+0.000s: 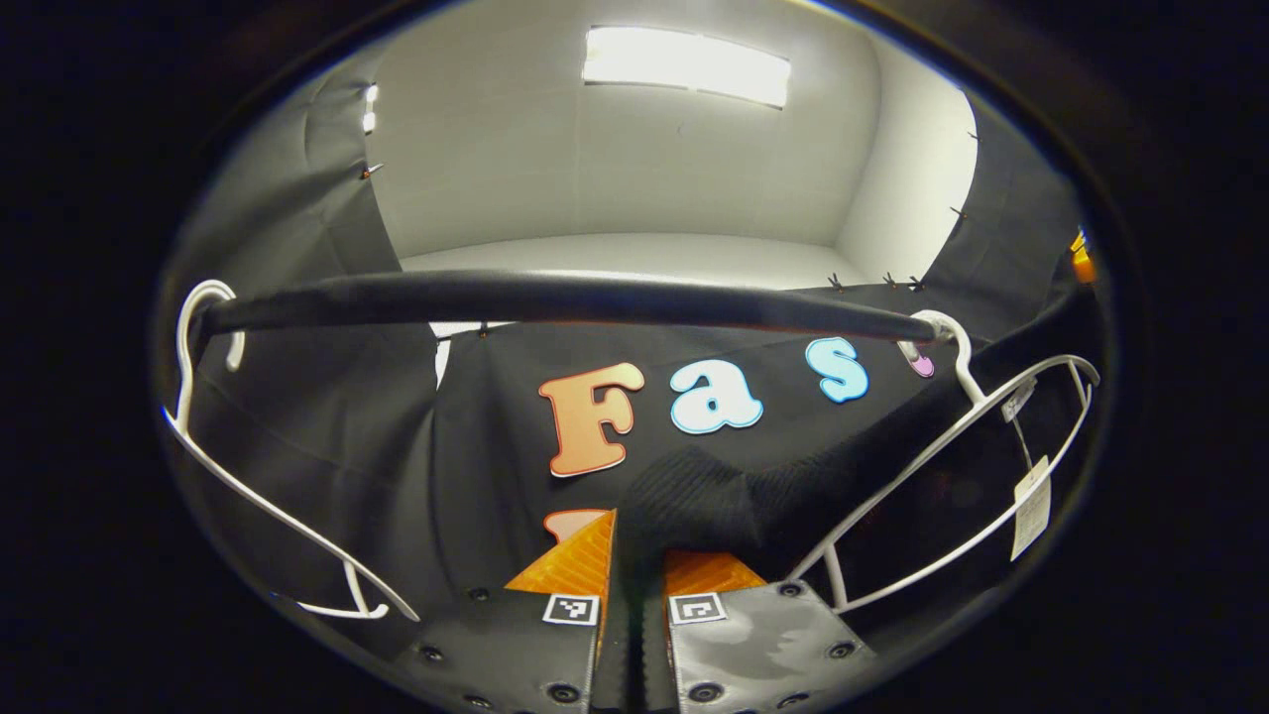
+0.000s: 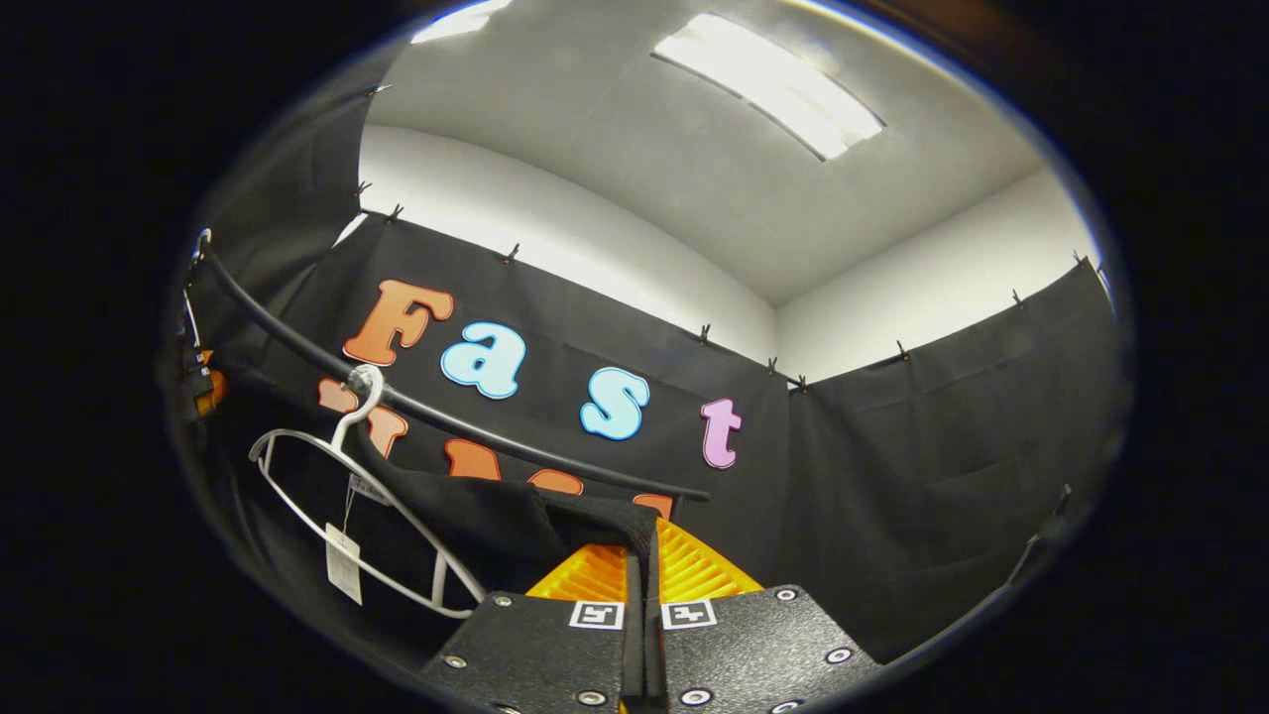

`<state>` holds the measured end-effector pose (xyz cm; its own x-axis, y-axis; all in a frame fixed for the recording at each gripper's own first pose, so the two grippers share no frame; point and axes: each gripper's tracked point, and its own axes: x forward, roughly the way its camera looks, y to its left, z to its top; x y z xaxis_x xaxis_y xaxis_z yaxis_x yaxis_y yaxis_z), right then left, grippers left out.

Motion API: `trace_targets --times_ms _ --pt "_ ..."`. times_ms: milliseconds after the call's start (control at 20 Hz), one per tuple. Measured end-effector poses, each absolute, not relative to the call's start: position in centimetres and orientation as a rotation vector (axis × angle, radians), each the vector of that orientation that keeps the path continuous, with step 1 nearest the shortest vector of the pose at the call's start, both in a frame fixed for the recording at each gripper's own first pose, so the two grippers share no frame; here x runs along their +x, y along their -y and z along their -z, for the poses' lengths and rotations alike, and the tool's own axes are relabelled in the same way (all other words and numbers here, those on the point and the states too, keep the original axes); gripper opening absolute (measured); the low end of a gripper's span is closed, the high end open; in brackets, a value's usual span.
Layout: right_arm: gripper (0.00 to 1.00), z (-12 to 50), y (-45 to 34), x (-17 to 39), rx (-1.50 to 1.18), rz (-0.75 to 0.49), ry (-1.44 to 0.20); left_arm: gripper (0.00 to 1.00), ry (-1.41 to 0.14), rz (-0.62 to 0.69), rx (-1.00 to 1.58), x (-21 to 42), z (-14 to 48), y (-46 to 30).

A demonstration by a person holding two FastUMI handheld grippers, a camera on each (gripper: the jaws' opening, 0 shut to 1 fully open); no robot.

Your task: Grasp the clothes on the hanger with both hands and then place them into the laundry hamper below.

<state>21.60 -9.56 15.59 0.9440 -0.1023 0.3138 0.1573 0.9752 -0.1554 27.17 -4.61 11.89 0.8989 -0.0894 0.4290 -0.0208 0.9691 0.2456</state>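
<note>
The ribbed orange fingers (image 1: 580, 560) of the left gripper (image 1: 634, 565) were pressed together on a fold of the black knitted garment (image 1: 714, 501), and the right gripper (image 2: 642, 565) likewise had its orange fingers (image 2: 694, 567) clenched on another edge of that cloth, with no gap left between the pads. Square black-and-white coded markers sat on each gripper's dark body; they carried no readable words.

Just beyond the fingers, the garment was draped over a white wire hanger (image 1: 952, 466), stretched from it toward both grippers. By its sag and ribbed weave it looked soft, light and limp, likely to stretch rather than slide, so holds at two spread points near the shoulders seemed sensible to lift it off the wire. A small white paper tag (image 1: 1032, 506) dangled from the hanger on a thread; its print was too small to read.

Farther off, the hanger's hook sat on a black horizontal rail (image 1: 555, 297), where a second, bare white hanger (image 1: 228, 446) hung at the other end. Behind stood the booth's black cloth wall.
</note>
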Motion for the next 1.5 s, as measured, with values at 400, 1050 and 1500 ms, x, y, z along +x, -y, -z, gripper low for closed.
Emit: trace_targets --times_ms 400,1050,1500 --pt "0.0 -10.9 10.6 26.8 -0.104 0.085 0.223 0.12 0.372 0.053 0.171 32.8 -8.0 5.2" --pt "0.0 -0.3 7.9 26.8 -0.071 0.053 0.075 0.12 0.165 0.037 0.195 33.0 2.1 2.9" --pt "0.0 4.4 4.7 21.3 -0.089 0.03 -0.003 0.12 0.054 -0.009 0.223 26.8 6.6 -0.9"
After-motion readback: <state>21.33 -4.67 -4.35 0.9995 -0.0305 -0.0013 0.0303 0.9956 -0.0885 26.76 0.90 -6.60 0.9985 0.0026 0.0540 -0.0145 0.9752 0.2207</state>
